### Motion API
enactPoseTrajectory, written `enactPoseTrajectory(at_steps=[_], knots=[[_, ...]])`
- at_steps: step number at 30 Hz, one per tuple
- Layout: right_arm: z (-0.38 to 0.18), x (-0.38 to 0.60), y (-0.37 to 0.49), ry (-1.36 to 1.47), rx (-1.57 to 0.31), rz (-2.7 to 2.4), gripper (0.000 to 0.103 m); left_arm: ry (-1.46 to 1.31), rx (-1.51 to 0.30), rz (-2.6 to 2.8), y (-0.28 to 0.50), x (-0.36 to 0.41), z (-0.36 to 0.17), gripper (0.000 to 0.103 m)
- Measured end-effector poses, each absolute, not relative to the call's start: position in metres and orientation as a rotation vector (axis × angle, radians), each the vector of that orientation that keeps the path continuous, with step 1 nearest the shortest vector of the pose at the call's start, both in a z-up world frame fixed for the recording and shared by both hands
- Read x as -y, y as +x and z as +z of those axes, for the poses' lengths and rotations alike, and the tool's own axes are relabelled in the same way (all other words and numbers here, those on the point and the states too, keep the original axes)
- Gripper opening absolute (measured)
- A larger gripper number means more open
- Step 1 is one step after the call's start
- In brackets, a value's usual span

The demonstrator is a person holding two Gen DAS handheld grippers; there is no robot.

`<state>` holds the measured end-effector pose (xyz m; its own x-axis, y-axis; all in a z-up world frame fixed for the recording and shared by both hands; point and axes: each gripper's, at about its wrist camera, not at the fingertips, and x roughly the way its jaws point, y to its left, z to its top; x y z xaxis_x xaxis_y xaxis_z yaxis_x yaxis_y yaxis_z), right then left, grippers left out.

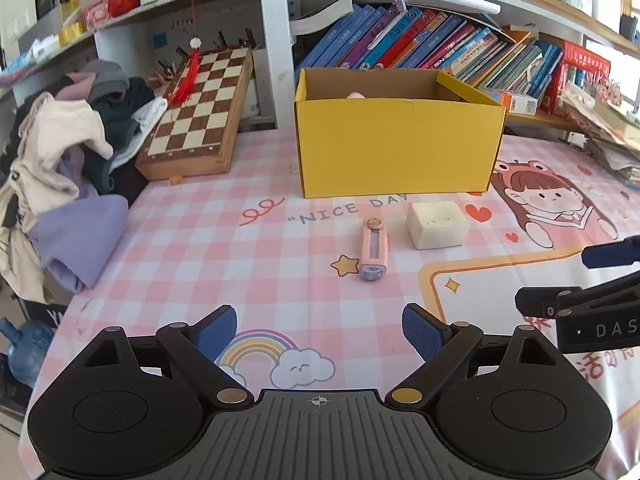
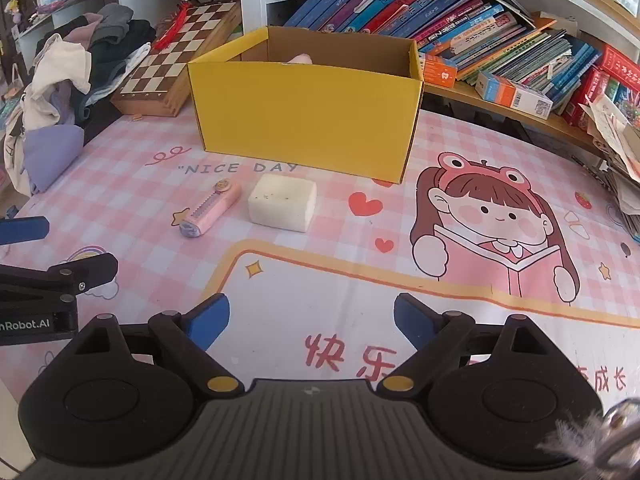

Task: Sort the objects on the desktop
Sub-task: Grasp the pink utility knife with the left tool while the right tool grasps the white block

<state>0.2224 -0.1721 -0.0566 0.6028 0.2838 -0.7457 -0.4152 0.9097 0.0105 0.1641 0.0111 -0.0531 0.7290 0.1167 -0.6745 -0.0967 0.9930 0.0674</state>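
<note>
A yellow cardboard box point(image 1: 398, 146) point(image 2: 304, 114) stands open on the pink checked mat, with a pink object point(image 1: 355, 95) point(image 2: 301, 58) peeking above its front wall. In front of the box lie a pink utility knife point(image 1: 374, 249) point(image 2: 210, 209) and a white block eraser point(image 1: 436, 224) point(image 2: 283, 202), side by side and apart. My left gripper point(image 1: 319, 330) is open and empty, hovering near the mat's front edge, well short of the knife. My right gripper point(image 2: 311, 322) is also open and empty, to the right of the left one and short of the eraser.
A folded chessboard point(image 1: 198, 116) leans at the back left beside a heap of clothes point(image 1: 60, 168). Rows of books point(image 2: 460, 20) fill the shelf behind the box. Loose papers point(image 2: 616, 148) pile up at the far right. The left gripper's fingers point(image 2: 22, 229) show at the right view's left edge.
</note>
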Motion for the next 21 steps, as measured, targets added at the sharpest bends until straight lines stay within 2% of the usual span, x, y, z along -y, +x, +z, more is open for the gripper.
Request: enactPoseTrajectory(at_steps=[7, 10, 14, 19, 21], knots=[[-0.060, 0.175, 0.236, -0.166, -0.839, 0.446, 0.087, 0.038, -0.744, 0.136, 0.169, -0.002, -0.055, 0.092], [-0.062, 0.174, 0.242, -0.162, -0.846, 0.473, 0.078, 0.058, -0.750, 0.153, 0.171, 0.002, -0.058, 0.092], [-0.065, 0.173, 0.251, -0.157, -0.852, 0.496, 0.071, 0.071, -0.778, 0.152, 0.177, 0.004, -0.061, 0.092], [-0.069, 0.176, 0.260, -0.145, -0.855, 0.504, 0.071, -0.024, -0.848, 0.141, 0.190, -0.005, -0.063, 0.090], [-0.070, 0.178, 0.264, -0.142, -0.859, 0.506, 0.071, -0.050, -0.851, 0.149, 0.194, -0.008, -0.065, 0.086]])
